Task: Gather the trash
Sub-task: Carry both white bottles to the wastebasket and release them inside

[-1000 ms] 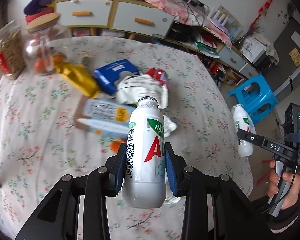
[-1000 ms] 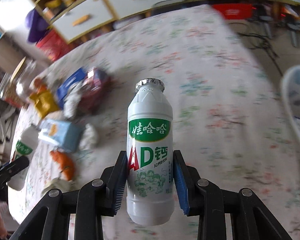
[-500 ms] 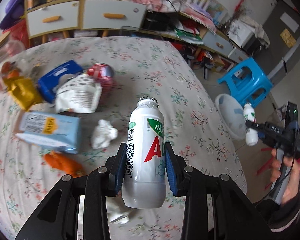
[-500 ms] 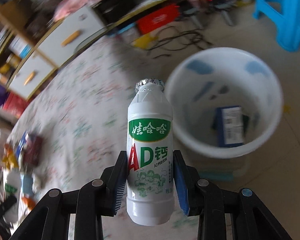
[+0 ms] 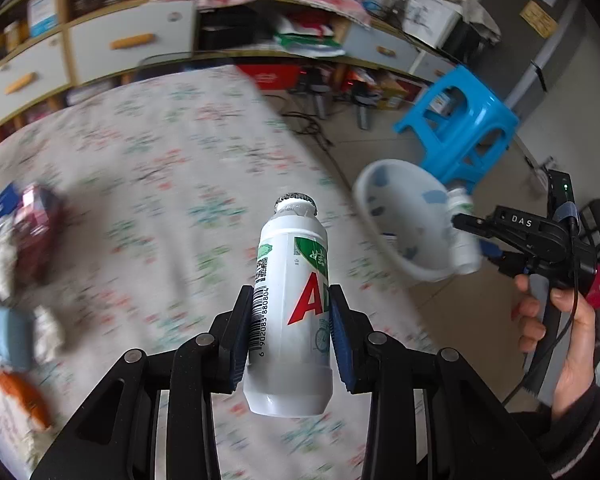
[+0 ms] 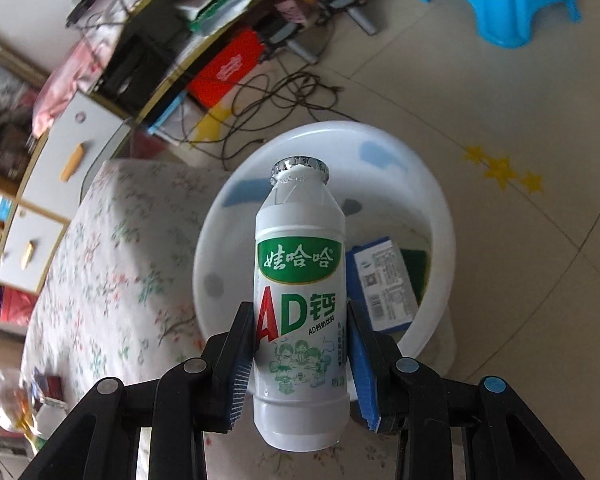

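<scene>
My left gripper (image 5: 290, 296) is shut on a white AD milk drink bottle (image 5: 292, 320), held upright over the flowered tablecloth (image 5: 160, 184) near the table's right edge. My right gripper (image 6: 300, 312) holds a second, identical bottle (image 6: 300, 300) right above the white trash bin (image 6: 440, 208) on the floor. Its jaws are opening, and the bottle still sits between the pads. The left wrist view shows that gripper (image 5: 466, 232) and its bottle (image 5: 462, 240) over the bin (image 5: 396, 216), gripped by a hand (image 5: 572, 328).
A blue carton (image 6: 384, 284) lies inside the bin. On the table's left lie blurred trash items: a red pack (image 5: 36, 232), a light blue carton (image 5: 4, 336), an orange wrapper (image 5: 20, 400). A blue stool (image 5: 460, 120) stands behind the bin; cables and cabinets lie beyond.
Both grippers swung right with their bottles, away from the trash pile. The right one left the table and now hangs over the bin; the left one neared the table's right edge.
</scene>
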Demonstrator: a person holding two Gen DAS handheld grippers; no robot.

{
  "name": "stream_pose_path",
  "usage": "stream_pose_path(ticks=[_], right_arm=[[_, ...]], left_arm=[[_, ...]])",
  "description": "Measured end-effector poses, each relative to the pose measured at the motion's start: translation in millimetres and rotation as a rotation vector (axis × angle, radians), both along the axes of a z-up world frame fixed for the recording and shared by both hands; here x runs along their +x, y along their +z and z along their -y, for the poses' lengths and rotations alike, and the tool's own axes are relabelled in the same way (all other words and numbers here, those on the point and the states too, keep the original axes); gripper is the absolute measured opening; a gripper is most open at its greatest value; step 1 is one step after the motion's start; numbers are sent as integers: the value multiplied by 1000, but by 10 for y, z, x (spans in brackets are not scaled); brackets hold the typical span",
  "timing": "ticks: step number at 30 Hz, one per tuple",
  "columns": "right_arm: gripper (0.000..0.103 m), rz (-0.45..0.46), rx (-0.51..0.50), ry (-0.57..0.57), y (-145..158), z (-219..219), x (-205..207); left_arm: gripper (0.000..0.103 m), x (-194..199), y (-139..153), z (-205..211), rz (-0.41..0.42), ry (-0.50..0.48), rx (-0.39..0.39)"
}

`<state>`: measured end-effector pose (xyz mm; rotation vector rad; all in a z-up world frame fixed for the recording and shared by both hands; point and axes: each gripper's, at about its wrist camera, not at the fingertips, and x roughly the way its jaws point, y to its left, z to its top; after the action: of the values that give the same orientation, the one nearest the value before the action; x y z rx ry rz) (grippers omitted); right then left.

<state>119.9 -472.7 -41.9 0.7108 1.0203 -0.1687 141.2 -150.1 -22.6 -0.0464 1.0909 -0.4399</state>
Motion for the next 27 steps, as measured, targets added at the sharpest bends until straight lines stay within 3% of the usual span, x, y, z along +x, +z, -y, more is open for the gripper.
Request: stream_pose_path(ticks=[2, 5, 14, 23, 25, 26, 27], right_arm=[[57, -4, 26, -18, -10, 58, -18], [59, 16, 35, -27, 56, 117, -66], [67, 18, -70, -66, 239, 440, -378], [68, -1, -85, -86, 252, 631, -542], [69, 2, -81, -89, 263, 644, -544], [71, 2, -83, -88, 268, 639, -536], [72, 3, -86, -85, 274, 627, -528]], left_arm=[[38, 61, -31, 218, -6, -27, -9], [38, 145, -90, 447, -25, -52, -18], [38, 304, -264, 1118, -36, -146, -23], [39, 441, -362, 1483, -18, -176, -27], [50, 468, -353, 1522, -4, -164, 5], [66, 475, -343, 1524, -2, -153, 29], [76, 468, -321, 1497, 7, -144, 37]])
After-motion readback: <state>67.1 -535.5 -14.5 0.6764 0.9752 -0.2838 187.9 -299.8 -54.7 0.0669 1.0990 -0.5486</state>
